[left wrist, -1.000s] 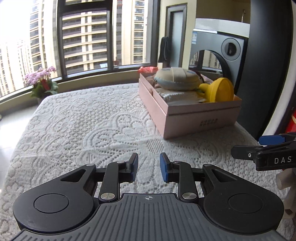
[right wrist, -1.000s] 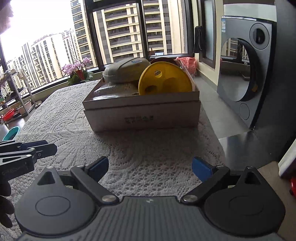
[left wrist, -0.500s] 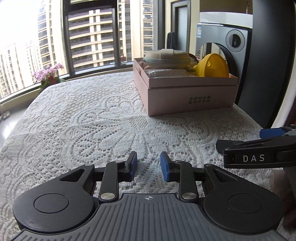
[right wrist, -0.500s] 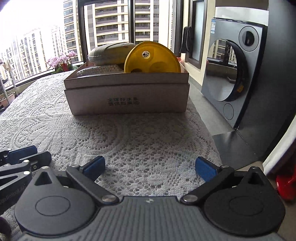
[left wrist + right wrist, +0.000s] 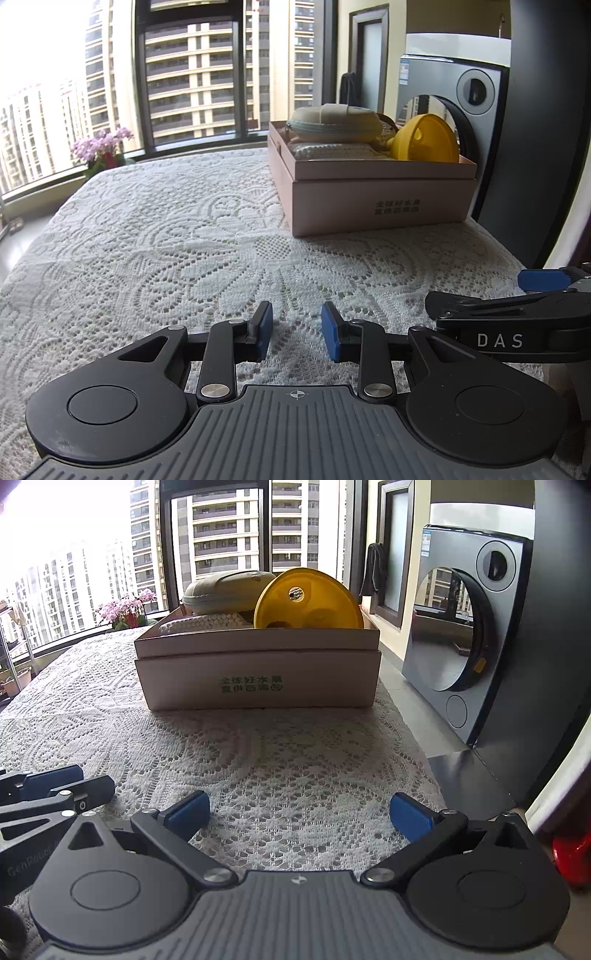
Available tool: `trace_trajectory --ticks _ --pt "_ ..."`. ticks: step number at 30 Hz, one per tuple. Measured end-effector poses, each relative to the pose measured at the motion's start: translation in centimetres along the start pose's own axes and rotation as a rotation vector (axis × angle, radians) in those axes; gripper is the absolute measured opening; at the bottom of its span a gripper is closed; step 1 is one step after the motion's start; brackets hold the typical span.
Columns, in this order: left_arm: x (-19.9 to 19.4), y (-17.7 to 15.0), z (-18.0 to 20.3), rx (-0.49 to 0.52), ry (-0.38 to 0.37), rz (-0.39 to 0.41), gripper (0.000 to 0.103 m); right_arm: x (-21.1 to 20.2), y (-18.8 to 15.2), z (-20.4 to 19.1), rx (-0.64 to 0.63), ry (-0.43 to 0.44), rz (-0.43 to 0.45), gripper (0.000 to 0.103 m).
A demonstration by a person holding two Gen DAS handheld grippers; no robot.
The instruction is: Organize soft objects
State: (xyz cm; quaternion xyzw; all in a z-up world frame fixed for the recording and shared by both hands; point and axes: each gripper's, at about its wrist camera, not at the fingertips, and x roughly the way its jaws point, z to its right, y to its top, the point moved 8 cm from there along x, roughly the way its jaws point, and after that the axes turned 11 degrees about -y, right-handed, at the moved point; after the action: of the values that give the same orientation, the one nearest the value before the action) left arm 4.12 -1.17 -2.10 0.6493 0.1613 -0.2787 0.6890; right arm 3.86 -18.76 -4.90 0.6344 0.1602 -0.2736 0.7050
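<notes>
A pink cardboard box (image 5: 380, 206) stands on the lace-covered table, at the far right in the left wrist view and straight ahead in the right wrist view (image 5: 258, 679). It holds a grey-beige zipped pouch (image 5: 332, 123) (image 5: 225, 590), a knitted white item (image 5: 332, 151) (image 5: 203, 622) and a yellow round soft object (image 5: 424, 138) (image 5: 308, 600). My left gripper (image 5: 297, 328) is low over the cloth, narrowly open and empty. My right gripper (image 5: 299, 812) is wide open and empty, near the table's front right corner; it also shows in the left wrist view (image 5: 517, 314).
A white lace cloth (image 5: 166, 240) covers the table. A washing machine (image 5: 469, 646) stands right of the table, with dark floor beside it. A pot of pink flowers (image 5: 101, 147) sits by the windows. A red object (image 5: 572, 856) lies at the lower right.
Both grippers have dropped lower toward the cloth and swung to face the box more squarely. The jaws have kept their openings.
</notes>
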Motion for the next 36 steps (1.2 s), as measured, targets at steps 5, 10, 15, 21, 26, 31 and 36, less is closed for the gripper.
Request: trace_trajectory --ticks 5,10,15,21,26,31,36 --pt "-0.02 0.00 -0.01 0.000 -0.001 0.000 0.032 0.03 -0.03 0.04 0.005 0.000 0.000 0.103" --pt "-0.02 0.00 -0.02 -0.001 -0.001 0.000 0.032 -0.02 -0.09 0.01 0.009 -0.006 0.000 0.103" --pt "-0.03 0.01 0.06 -0.002 -0.002 0.000 0.032 -0.04 -0.08 -0.01 0.009 -0.006 0.000 0.103" --pt "-0.03 0.02 0.06 -0.003 -0.002 0.000 0.032 -0.04 -0.09 -0.02 0.009 -0.006 0.000 0.103" --pt "-0.06 0.02 0.07 -0.011 -0.008 0.002 0.032 -0.05 -0.10 -0.01 0.009 -0.006 0.000 0.103" --pt "-0.01 0.01 0.16 -0.010 -0.006 0.002 0.032 -0.07 -0.10 -0.03 0.009 -0.006 0.000 0.103" --pt "-0.06 0.08 0.15 -0.004 -0.002 0.000 0.032 -0.07 -0.10 -0.02 0.009 -0.006 0.000 0.103"
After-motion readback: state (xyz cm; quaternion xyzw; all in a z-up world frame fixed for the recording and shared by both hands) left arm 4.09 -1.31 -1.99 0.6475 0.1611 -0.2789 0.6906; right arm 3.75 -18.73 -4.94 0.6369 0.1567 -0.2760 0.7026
